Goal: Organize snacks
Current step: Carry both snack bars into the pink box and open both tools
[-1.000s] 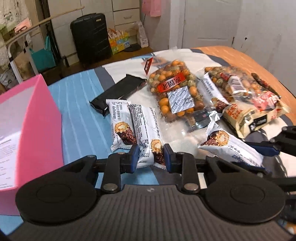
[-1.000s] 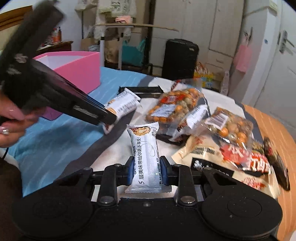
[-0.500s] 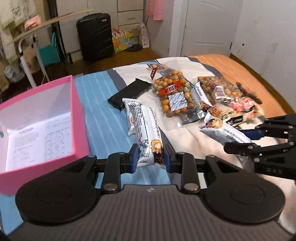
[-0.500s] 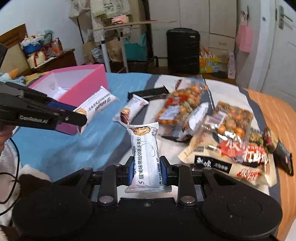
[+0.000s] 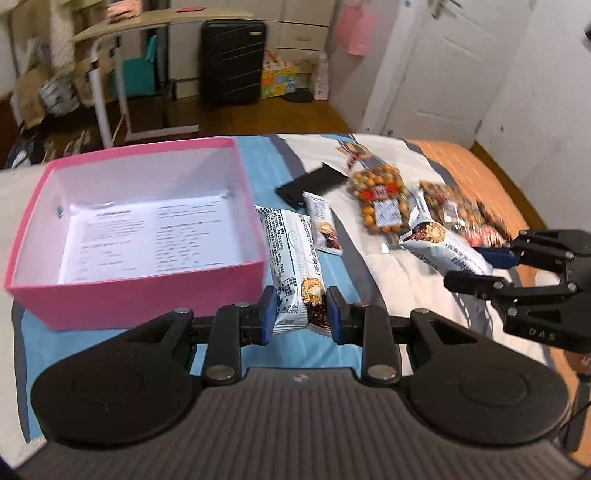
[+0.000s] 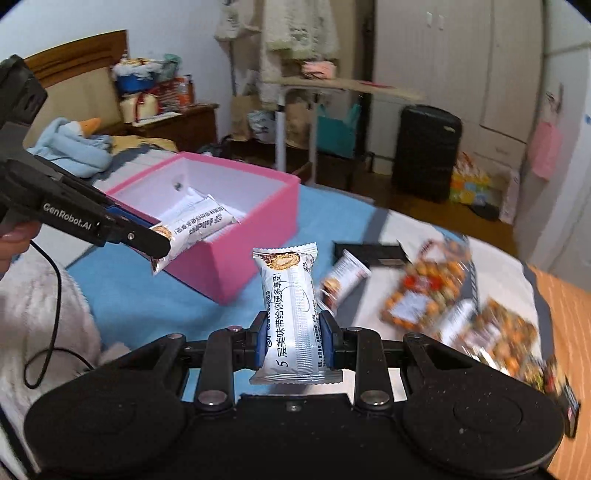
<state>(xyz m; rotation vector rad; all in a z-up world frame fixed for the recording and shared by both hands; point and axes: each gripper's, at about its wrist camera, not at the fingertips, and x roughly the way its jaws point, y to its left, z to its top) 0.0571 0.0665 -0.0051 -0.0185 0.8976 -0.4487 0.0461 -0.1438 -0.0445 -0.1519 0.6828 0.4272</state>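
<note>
My left gripper [image 5: 300,314] is shut on a white wafer bar [image 5: 295,258], held in the air beside the right wall of the pink box [image 5: 136,295]. The box holds only a printed sheet. In the right wrist view the left gripper [image 6: 157,245] holds that bar [image 6: 195,229] in front of the pink box's [image 6: 258,236] near corner. My right gripper [image 6: 293,343] is shut on a second white wafer bar [image 6: 291,306], lifted above the bed. It shows at the right of the left wrist view [image 5: 480,266] with its bar [image 5: 439,243]. A third wafer bar [image 5: 323,227] lies on the bed.
A black packet [image 5: 312,181], a bag of coated peanuts [image 5: 382,201] and several more snack bags [image 6: 495,332] lie on the bed cover to the right. A black suitcase [image 5: 231,62] and a folding table [image 5: 155,33] stand on the floor beyond. A cable [image 6: 51,295] hangs by the left hand.
Both grippers rose, each carrying its wafer bar off the bed. The left one swung left to the pink box, whose open inside now shows.
</note>
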